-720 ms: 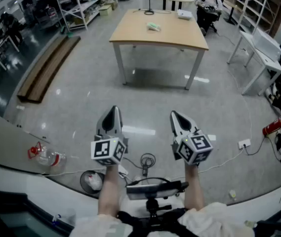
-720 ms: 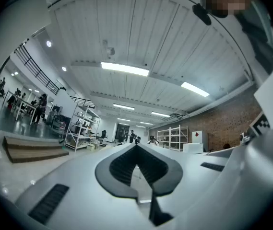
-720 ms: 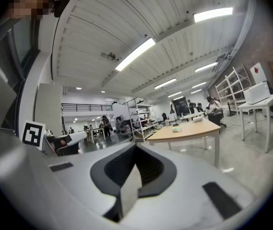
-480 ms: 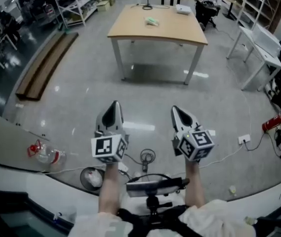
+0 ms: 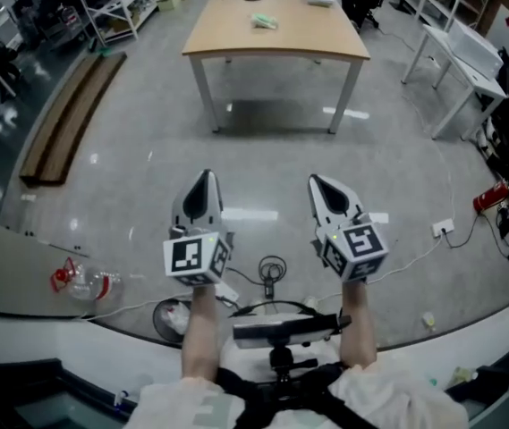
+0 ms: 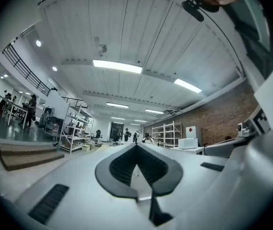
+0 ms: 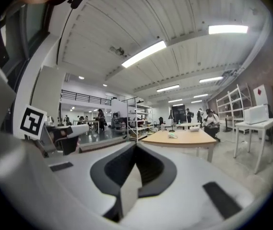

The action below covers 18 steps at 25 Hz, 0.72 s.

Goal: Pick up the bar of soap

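While the head view shows left gripper (image 5: 205, 177) and right gripper (image 5: 316, 181) well short of the table (image 5: 326, 45), the bar of soap (image 5: 264, 22) lies on its far half. Left gripper view: jaws closed, empty. Right gripper view: likewise. Soap probably light, stiff, slippery; grip its 2 long sides.

Glossy grey floor (image 5: 138, 159), wooden table (image 5: 276, 41), shelving (image 5: 111, 3)

Soap (image 5: 264, 22) on table (image 5: 312, 39), well ahead
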Each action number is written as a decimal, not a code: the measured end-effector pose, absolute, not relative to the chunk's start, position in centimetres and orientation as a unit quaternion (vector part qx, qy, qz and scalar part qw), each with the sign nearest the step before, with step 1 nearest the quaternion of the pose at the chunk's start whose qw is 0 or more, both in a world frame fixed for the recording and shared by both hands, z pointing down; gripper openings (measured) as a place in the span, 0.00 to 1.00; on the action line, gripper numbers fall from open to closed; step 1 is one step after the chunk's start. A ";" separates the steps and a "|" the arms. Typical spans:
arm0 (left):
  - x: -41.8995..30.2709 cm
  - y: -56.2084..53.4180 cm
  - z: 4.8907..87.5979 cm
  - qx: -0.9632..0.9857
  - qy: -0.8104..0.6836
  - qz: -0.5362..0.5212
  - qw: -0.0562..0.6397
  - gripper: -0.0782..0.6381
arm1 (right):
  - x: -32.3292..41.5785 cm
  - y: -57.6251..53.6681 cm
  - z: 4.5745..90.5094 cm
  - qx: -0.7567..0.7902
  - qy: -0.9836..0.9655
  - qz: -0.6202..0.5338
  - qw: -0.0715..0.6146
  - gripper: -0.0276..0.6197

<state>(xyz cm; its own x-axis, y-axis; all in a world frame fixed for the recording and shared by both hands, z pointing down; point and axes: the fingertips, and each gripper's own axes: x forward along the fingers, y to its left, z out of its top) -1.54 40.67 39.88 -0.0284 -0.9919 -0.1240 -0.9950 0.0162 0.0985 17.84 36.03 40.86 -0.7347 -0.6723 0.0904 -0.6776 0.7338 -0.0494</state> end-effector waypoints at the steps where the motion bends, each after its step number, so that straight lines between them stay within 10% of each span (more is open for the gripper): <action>1: -2.3 40.5 39.8 -0.697 0.712 0.083 0.012 0.11 | 17.5 36.2 41.0 0.367 -0.929 0.034 0.037 0.05; 18: -7.9 18.0 42.4 -0.725 0.684 0.081 0.014 0.11 | 12.9 16.6 45.8 0.377 -0.924 0.049 0.038 0.05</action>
